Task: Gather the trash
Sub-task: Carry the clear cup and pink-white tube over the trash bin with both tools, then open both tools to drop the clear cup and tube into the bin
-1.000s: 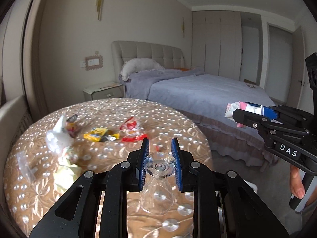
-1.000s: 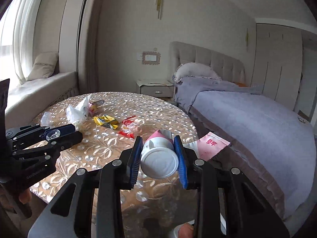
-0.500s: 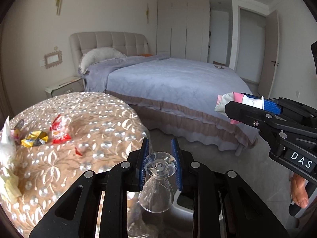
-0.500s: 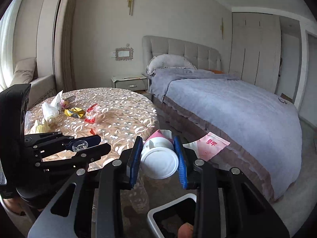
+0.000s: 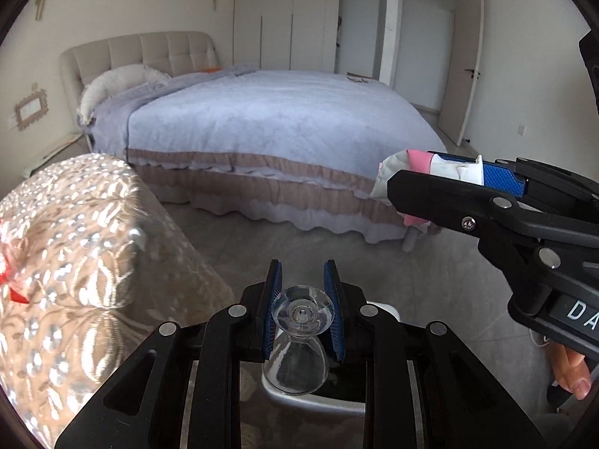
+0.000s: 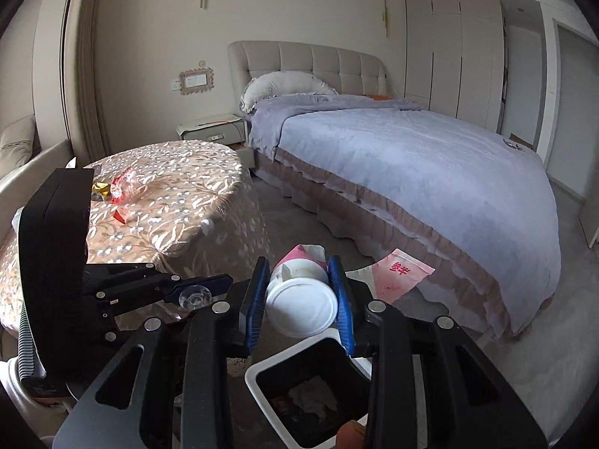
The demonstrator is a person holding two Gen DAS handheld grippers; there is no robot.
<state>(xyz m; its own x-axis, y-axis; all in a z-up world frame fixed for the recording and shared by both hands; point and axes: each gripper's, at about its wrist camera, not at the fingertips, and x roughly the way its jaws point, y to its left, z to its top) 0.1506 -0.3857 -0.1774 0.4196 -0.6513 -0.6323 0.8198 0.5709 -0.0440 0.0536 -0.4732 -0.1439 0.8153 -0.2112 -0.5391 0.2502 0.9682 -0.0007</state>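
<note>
My left gripper [image 5: 301, 310] is shut on a clear plastic cup [image 5: 297, 344], held bottom outward just above the white trash bin [image 5: 318, 398]. My right gripper [image 6: 302, 299] is shut on a pink-and-white paper cup [image 6: 301, 299] with a loose pink wrapper flap [image 6: 397, 273], above the bin's dark opening [image 6: 262, 378]. The right gripper with its cup shows at the right of the left wrist view [image 5: 453, 176]. The left gripper with the clear cup shows at the left of the right wrist view [image 6: 194, 295]. Some trash lies inside the bin.
A round table with a floral cloth [image 6: 168, 202] stands left, with red and yellow wrappers [image 6: 119, 187] on it. A large bed [image 6: 411, 157] fills the right. Grey floor [image 5: 262, 239] lies between table and bed. A nightstand [image 6: 211, 131] is by the wall.
Both grippers swung right, away from the table, and came down over the trash bin beside it. Each still holds its cup.
</note>
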